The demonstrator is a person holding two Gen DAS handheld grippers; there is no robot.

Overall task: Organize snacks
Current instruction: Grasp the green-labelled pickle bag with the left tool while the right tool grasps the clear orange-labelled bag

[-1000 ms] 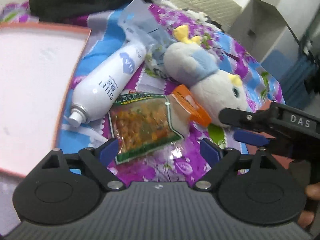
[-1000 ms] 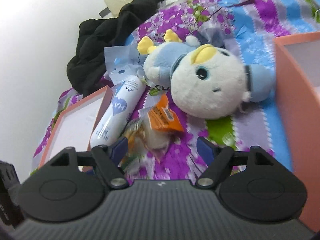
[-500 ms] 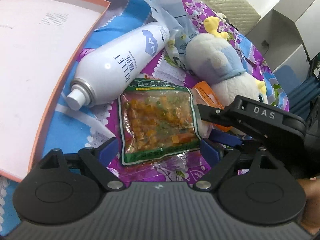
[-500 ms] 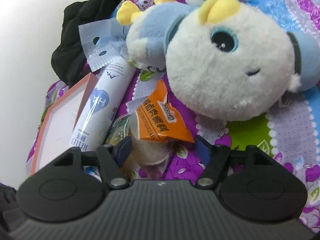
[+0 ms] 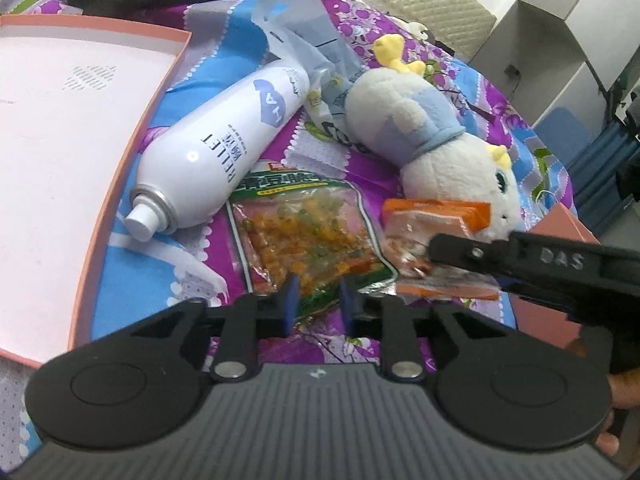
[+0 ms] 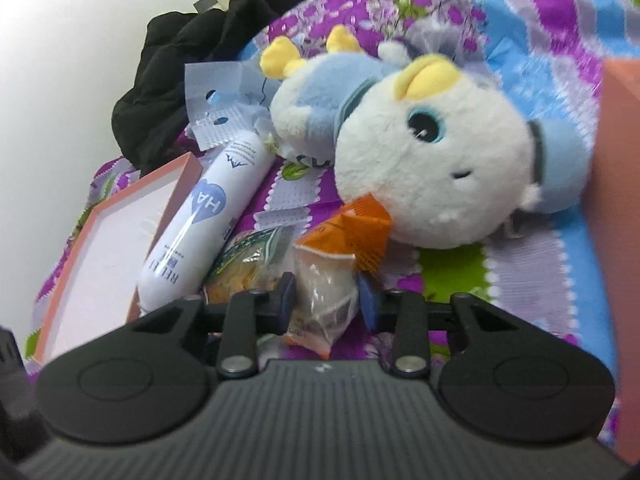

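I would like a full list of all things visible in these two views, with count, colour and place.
green pea snack bag: one, clear with green top, on the bedspread between the left gripper's pads.
orange snack packet: one, orange and clear, in front of the plush toy, between the right gripper's pads.
spray can: one, white, lying beside the pink box.
plush toy: one, white, blue, yellow.
plastic bag: one, pale blue, behind the can.
pink box: one, left; another pink piece right.
black cloth: one, far edge.
bedspread: purple and blue.
left hand-held gripper: black, jaws closing.
right hand-held gripper: black, jaws closing.
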